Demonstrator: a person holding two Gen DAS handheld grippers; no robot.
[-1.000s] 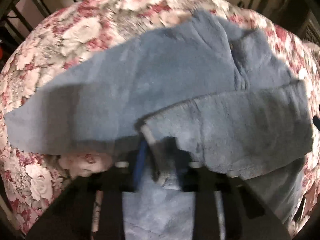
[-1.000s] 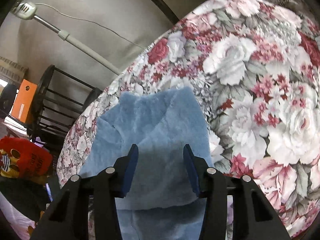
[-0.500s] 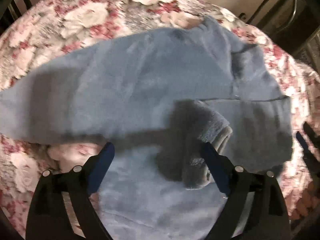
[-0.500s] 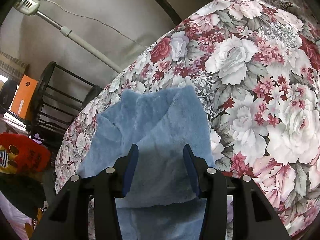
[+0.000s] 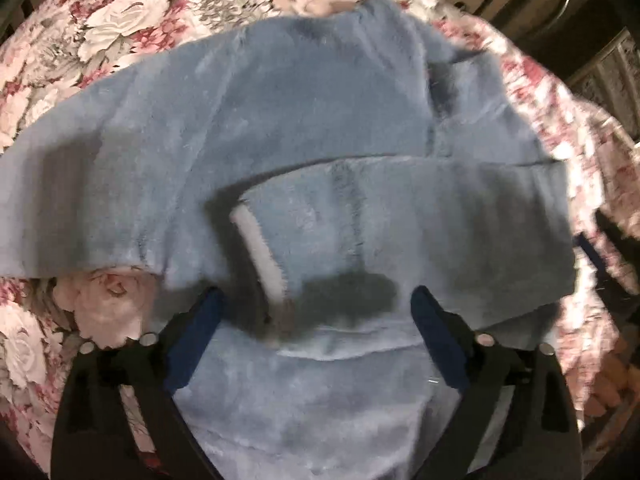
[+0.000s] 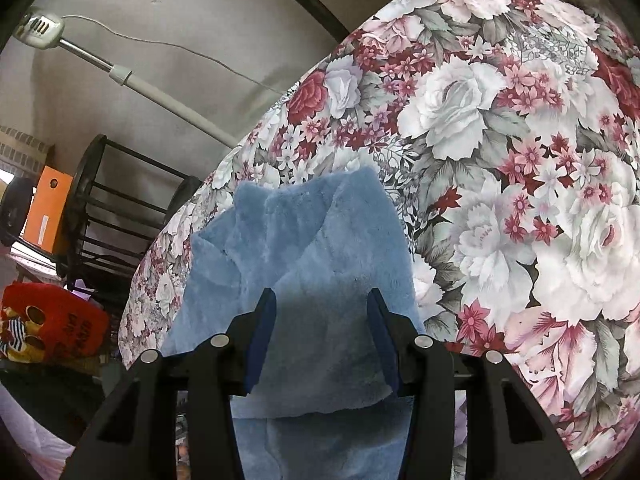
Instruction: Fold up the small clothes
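Blue fleece garment [image 5: 280, 128] spread flat on flowered cloth [image 5: 132, 12]; sleeve [image 5: 400, 236] folded across body, pale cuff [image 5: 260, 256] uppermost. Left gripper [image 5: 316, 312] above sleeve, jaws wide apart after just opening then narrowing slightly, pads clear of fabric, nothing clamped. Right gripper [image 6: 322, 320] at garment's [image 6: 296, 264] edge, jaws partly apart, fleece seen between them; contact unclear, no pinch visible. Beyond: black wire rack [image 6: 108, 216], orange box [image 6: 46, 208], red bag [image 6: 52, 328], white pole [image 6: 160, 96].
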